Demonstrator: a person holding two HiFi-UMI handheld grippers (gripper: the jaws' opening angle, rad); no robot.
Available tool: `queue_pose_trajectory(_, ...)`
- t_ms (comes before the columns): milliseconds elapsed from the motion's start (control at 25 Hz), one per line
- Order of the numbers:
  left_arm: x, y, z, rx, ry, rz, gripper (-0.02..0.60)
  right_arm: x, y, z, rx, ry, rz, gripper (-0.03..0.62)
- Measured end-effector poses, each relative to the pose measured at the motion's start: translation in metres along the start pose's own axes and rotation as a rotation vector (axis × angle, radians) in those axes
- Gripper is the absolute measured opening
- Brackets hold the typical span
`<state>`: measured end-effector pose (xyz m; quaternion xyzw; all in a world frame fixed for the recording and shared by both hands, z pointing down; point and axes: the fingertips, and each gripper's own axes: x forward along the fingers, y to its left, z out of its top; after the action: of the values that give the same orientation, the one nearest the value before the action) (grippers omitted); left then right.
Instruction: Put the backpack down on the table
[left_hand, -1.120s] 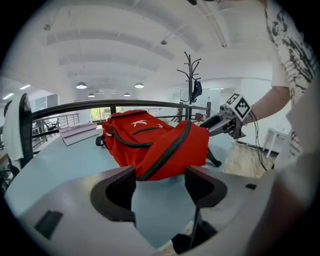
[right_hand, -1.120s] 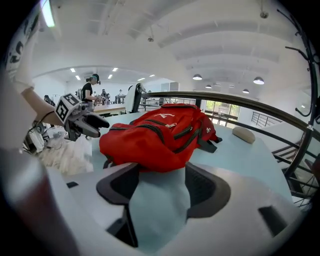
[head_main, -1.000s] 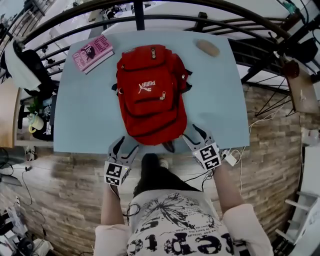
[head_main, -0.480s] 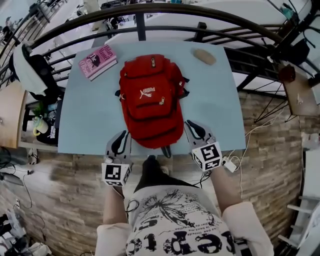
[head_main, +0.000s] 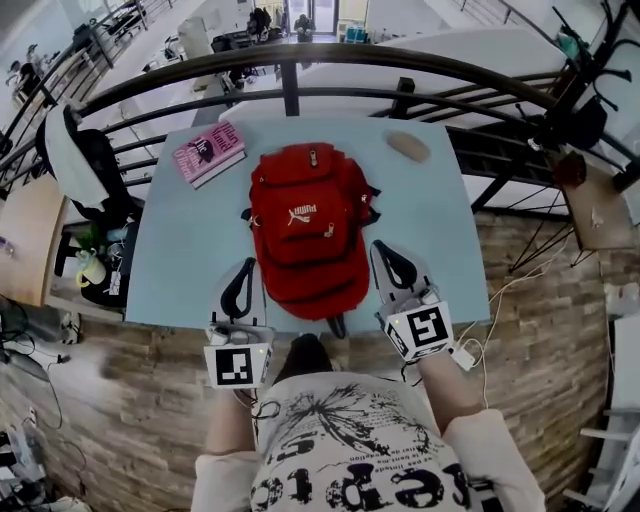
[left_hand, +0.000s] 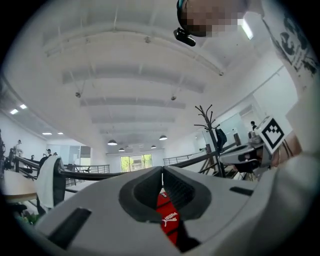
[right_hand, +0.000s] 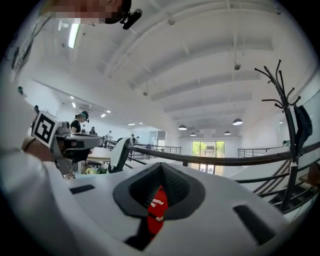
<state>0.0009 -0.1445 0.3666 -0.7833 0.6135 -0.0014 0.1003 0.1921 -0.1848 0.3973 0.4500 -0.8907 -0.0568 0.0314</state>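
Observation:
The red backpack lies flat on the light blue table, front pocket up, its bottom end at the near edge. My left gripper hangs over the table's near edge just left of the backpack's bottom, apart from it. Its jaws have just been closing and now stand shut with nothing between them. My right gripper mirrors it on the right side, also just closed, shut and empty. In the left gripper view and the right gripper view the backpack shows only as a red sliver behind the meeting jaws.
A pink book lies at the table's far left corner and a brown oval object at the far right. A black railing curves behind the table. A chair with a white garment stands left, a coat rack right.
Both grippers have lifted up from the backpack's bottom corners and their jaws have gone from open to shut. The backpack stays lying on the table.

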Motion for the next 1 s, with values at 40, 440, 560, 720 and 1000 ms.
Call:
queue_pose_trajectory(40, 0.0, 0.002, 0.003, 0.004, 0.008, 0.015, 0.014, 0.001, 0.003, 0.006, -0.006, -0.012, 0.009, -0.009)
queue_pose_trajectory(440, 0.011, 0.01, 0.026, -0.009, -0.025, 0.025, 0.012, 0.012, 0.01, 0.02, -0.025, -0.022, 0.033, -0.011)
queue_pose_trajectory(560, 0.011, 0.005, 0.022, -0.007, -0.006, 0.002, 0.012, 0.015, 0.011, 0.017, -0.027, -0.007, 0.045, -0.011)
queue_pose_trajectory(720, 0.011, 0.0, 0.012, -0.009, 0.037, -0.026, 0.012, 0.016, 0.013, 0.015, -0.026, -0.001, 0.052, -0.011)
queue_pose_trajectory(1000, 0.019, 0.003, 0.02, -0.001, 0.013, -0.015, 0.012, 0.016, 0.012, 0.017, -0.022, -0.004, 0.037, -0.011)
